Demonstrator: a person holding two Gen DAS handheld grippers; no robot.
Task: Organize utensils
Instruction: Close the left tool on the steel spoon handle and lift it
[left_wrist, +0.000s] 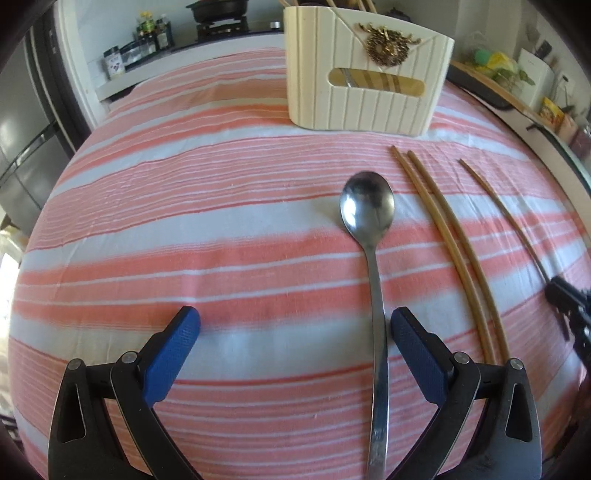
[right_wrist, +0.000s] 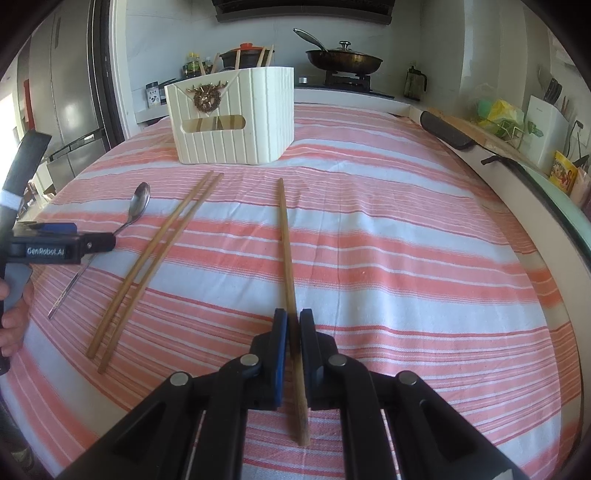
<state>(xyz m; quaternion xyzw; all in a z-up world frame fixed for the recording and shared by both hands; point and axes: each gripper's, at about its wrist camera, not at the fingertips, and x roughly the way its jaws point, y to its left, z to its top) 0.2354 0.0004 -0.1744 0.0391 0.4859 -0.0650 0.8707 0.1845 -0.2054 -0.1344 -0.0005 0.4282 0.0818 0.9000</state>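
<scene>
Right wrist view: the single chopstick (right_wrist: 287, 254) lies on the striped surface (right_wrist: 406, 258), long axis running straight away from the camera toward the holder (right_wrist: 236, 122).
Right fingers: the right gripper (right_wrist: 293, 332) is nearly closed around the chopstick's near end, pads at both sides; it looks pinched, though a thin gap makes contact hard to confirm.
Axis: the stick lines up with the fingers, so lifting should swing its far tip up first.
Chopstick pair: the pair (right_wrist: 155, 258) lies left of the single stick, well apart, angled toward the holder.
Left wrist view: the spoon (left_wrist: 373, 266) lies handle toward the camera, bowl toward the holder (left_wrist: 365, 70).
Left fingers: the left gripper (left_wrist: 291, 332) is wide open, holding nothing; the spoon handle sits just inside the right-hand finger (left_wrist: 417, 350), off centre.
Nearer hand: left for the spoon, right for the single stick.
Holder: upright at the far side, other sticks already inside.
</scene>
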